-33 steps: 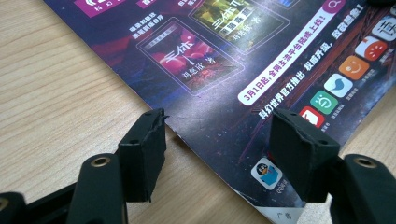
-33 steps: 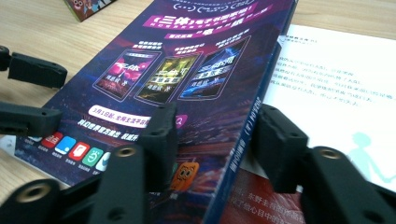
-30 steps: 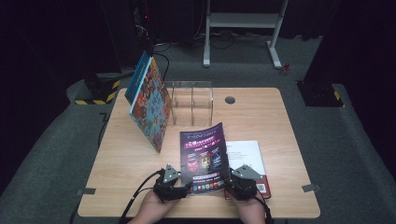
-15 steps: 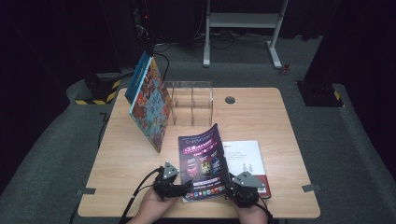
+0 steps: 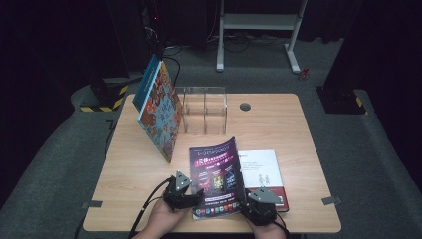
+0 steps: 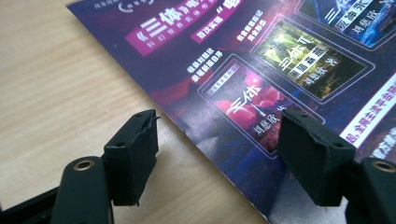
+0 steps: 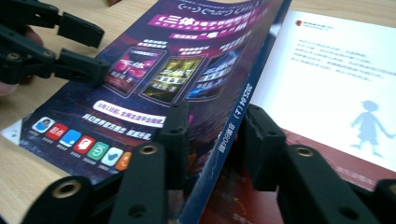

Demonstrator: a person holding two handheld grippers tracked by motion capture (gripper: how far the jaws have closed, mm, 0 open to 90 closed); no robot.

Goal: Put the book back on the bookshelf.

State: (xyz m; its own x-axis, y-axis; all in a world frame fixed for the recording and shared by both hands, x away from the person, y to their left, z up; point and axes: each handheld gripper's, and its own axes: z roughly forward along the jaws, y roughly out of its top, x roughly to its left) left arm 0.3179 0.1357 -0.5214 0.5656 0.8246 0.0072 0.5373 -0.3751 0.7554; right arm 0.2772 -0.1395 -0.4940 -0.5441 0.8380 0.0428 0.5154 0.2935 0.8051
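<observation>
Left gripper (image 5: 199, 195): lower left of centre, jaws wide apart over the magazine's left edge, pads clear of it, recently closing a little.
Magazine (image 5: 217, 174): glossy purple cover, bowed, bottom centre on the wooden table (image 5: 278, 124).
Right gripper (image 5: 245, 203): jaws straddle the spine, just opening; contact unclear.
White book (image 5: 261, 169): flat, matte, lower right.

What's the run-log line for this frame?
left tongs: open, astride purple magazine edge | right tongs: astride its spine, grip unclear, just been opening | white book: flat beside | table
</observation>
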